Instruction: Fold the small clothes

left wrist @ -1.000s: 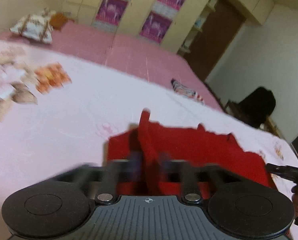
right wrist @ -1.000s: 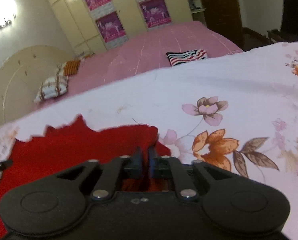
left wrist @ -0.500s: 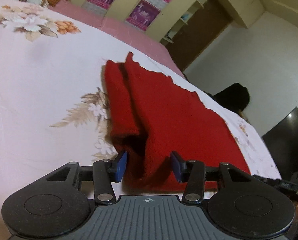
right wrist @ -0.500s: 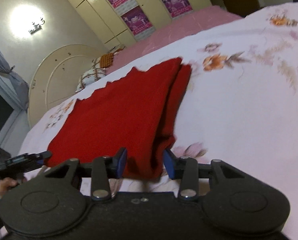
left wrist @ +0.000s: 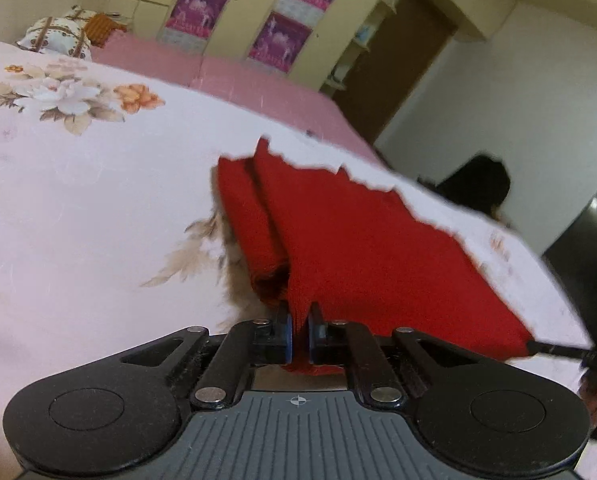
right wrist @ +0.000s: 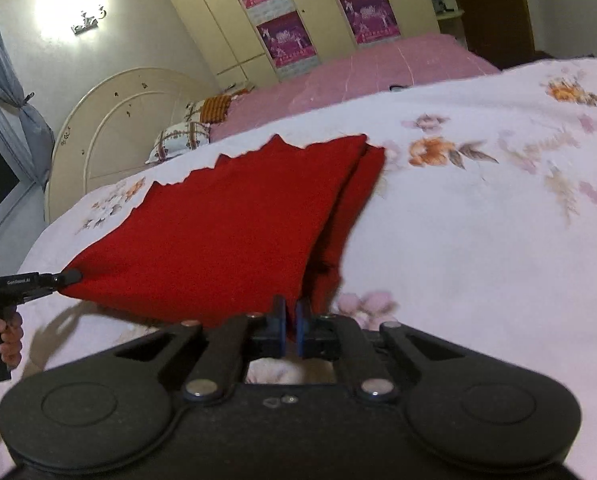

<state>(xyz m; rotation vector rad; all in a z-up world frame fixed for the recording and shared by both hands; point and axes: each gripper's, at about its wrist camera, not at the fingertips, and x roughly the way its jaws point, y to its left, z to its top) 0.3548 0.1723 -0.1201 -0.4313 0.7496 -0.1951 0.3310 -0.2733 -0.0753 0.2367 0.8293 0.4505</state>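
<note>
1. Our left gripper [left wrist: 299, 330] was clamped on one near corner of the red knitted cloth [left wrist: 362, 248], its blue pads pressed together on the fabric.
2. Our right gripper [right wrist: 291, 322] pinched the opposite near corner of the cloth [right wrist: 226, 232].
3. The cloth hung taut between both, its far half folded on the white floral bedsheet [right wrist: 478, 220].
4. Beyond lay a pink bedcover [left wrist: 226, 80] and patterned pillow [left wrist: 58, 36].

Plain red knitted cloth [left wrist: 362, 240] on white bedsheet printed with orange, pink and brown flowers [right wrist: 478, 208]; pink quilted bedspread [right wrist: 378, 68] beyond; purple posters on cream wardrobe doors [right wrist: 282, 36]; blue-padded black gripper fingers [left wrist: 285, 330].
</note>
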